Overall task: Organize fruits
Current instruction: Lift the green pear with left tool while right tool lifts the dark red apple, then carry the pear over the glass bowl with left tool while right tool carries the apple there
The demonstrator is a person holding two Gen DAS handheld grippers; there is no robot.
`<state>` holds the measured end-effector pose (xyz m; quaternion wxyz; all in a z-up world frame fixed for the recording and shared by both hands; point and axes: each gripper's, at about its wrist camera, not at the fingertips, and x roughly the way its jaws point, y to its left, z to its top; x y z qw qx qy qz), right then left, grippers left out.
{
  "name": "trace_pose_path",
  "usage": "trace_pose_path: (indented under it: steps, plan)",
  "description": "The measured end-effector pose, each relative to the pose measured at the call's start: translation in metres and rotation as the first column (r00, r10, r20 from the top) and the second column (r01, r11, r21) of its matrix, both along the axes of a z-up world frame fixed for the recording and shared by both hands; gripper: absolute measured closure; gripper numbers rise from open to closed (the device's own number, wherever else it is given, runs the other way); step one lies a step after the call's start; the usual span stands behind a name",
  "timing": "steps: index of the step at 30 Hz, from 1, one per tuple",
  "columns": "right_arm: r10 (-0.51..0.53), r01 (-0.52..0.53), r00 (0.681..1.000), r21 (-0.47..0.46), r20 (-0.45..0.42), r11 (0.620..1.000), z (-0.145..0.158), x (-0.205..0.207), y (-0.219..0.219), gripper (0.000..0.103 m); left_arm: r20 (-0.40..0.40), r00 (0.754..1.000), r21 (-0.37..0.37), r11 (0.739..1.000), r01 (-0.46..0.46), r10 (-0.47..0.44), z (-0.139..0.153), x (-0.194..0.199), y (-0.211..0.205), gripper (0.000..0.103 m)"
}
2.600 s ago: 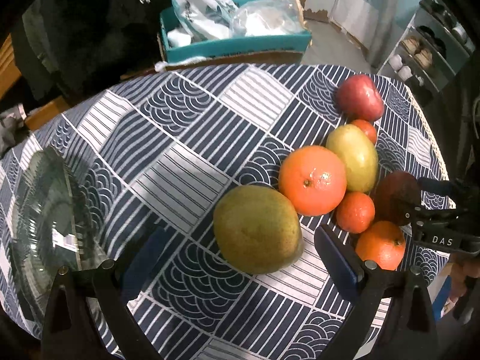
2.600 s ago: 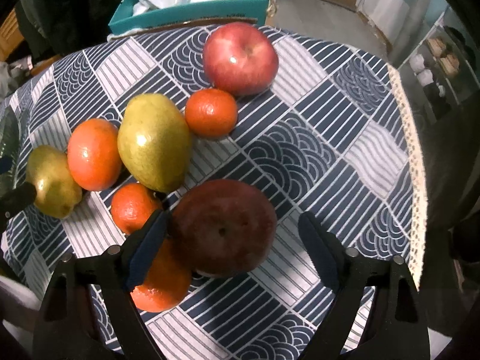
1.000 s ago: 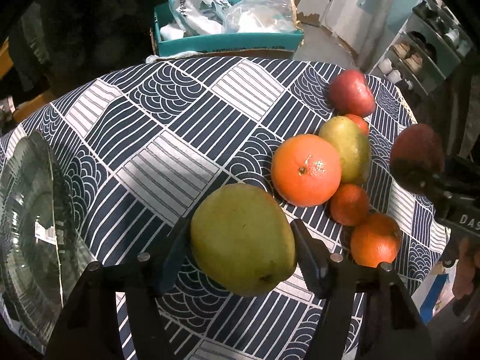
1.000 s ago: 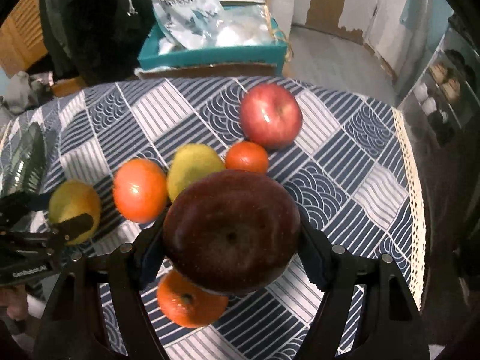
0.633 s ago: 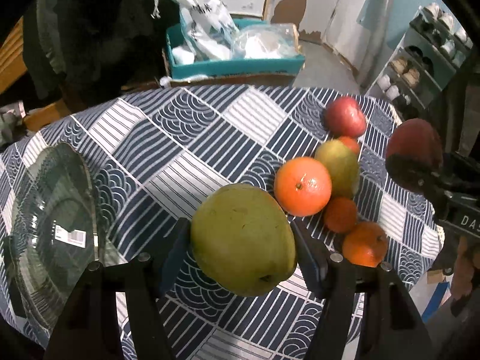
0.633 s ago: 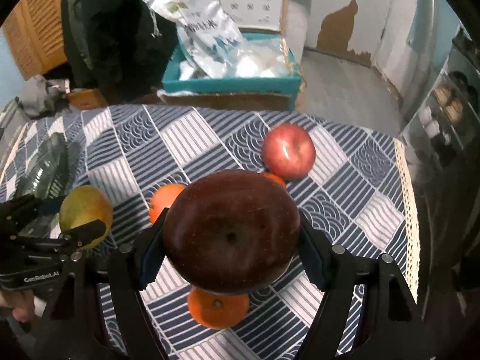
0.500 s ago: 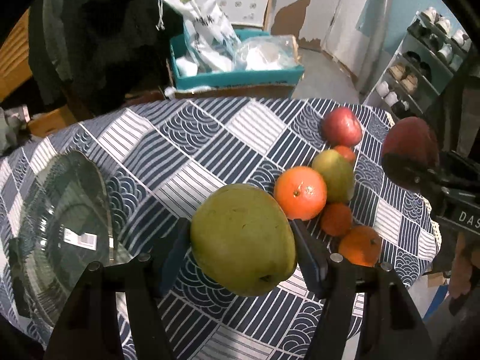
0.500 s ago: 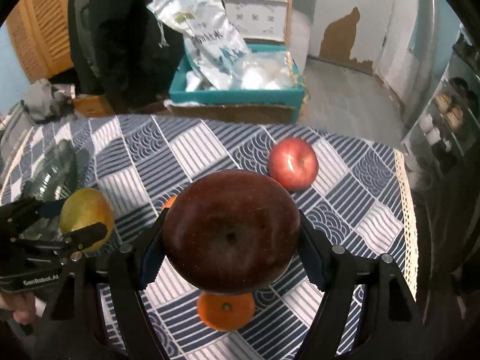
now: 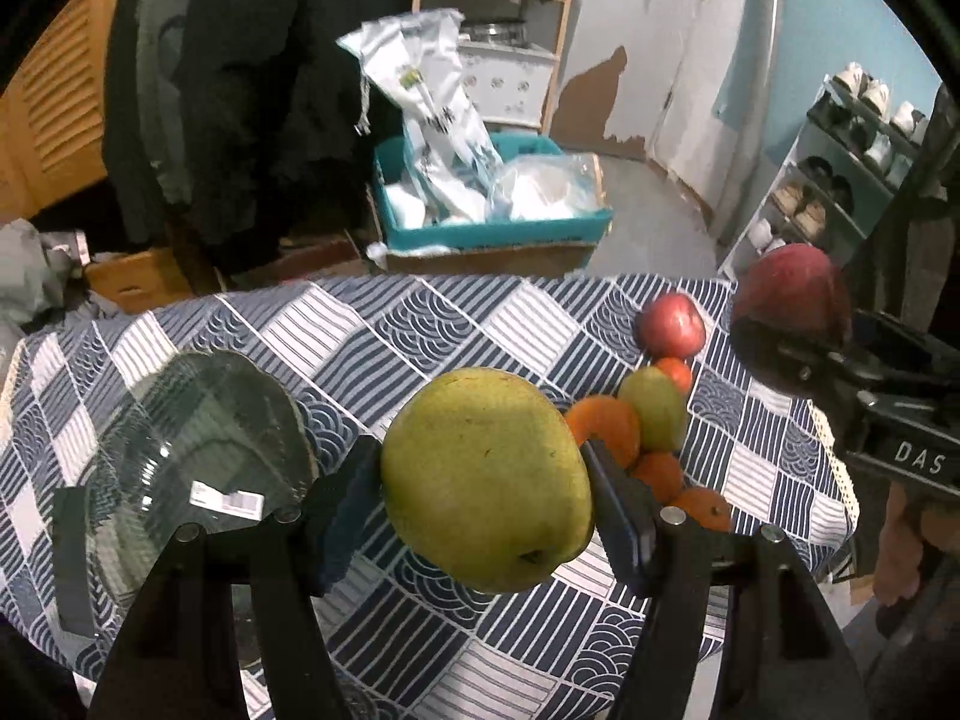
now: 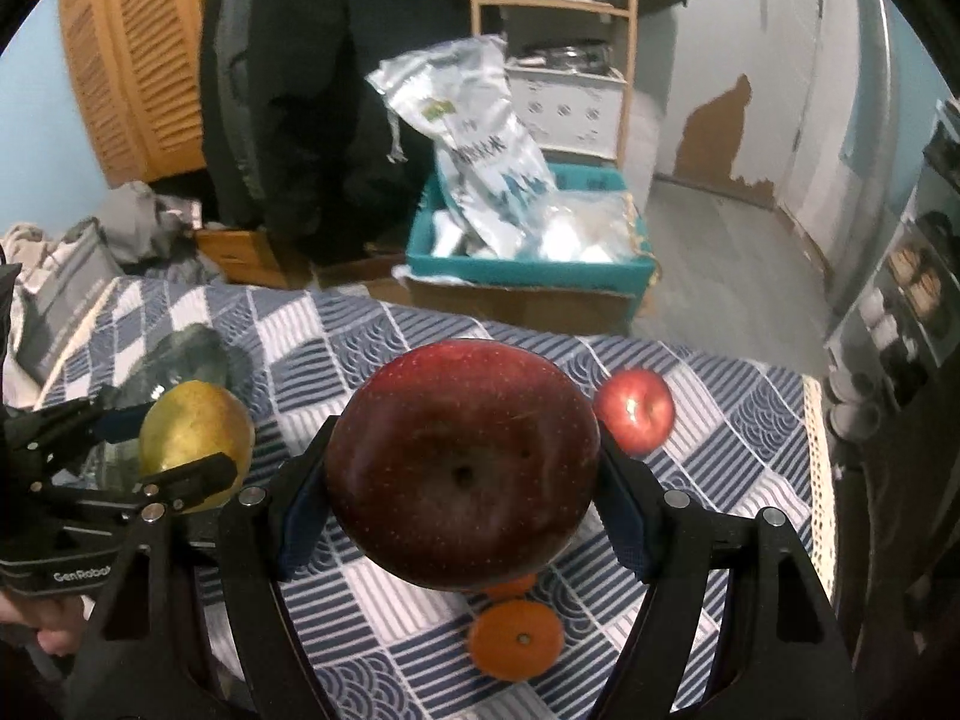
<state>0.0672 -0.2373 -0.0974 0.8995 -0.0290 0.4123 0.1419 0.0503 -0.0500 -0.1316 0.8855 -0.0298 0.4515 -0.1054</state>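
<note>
The left tongs [image 9: 486, 480] are squeezing a big yellow-green pear [image 9: 487, 487]; the right tongs [image 10: 462, 489] are squeezing a dark red apple [image 10: 462, 465] above the surface [image 9: 384, 336].

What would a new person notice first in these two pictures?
Each gripper holds a fruit up above the table: the left gripper has a big green pear in its jaws, the right gripper a dark red apple. A glass plate lies at the left of the checked tablecloth.
</note>
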Motion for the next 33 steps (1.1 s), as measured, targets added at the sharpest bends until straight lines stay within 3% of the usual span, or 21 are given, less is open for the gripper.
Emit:
trace_pose_path:
  steps: [17,33]
  plan:
    - [0.107,-0.110,0.992,0.057,0.064,0.992,0.033,-0.001,0.060,0.026,0.103,0.990,-0.010,0.996,-0.091,0.091,0.043,-0.022,0.054,0.034]
    - [0.206,-0.211,0.976,0.084,0.066,0.974,0.043,0.011,0.132,0.026,0.099,0.969,-0.025,0.974,-0.225,0.227,0.039,-0.029,0.119,0.034]
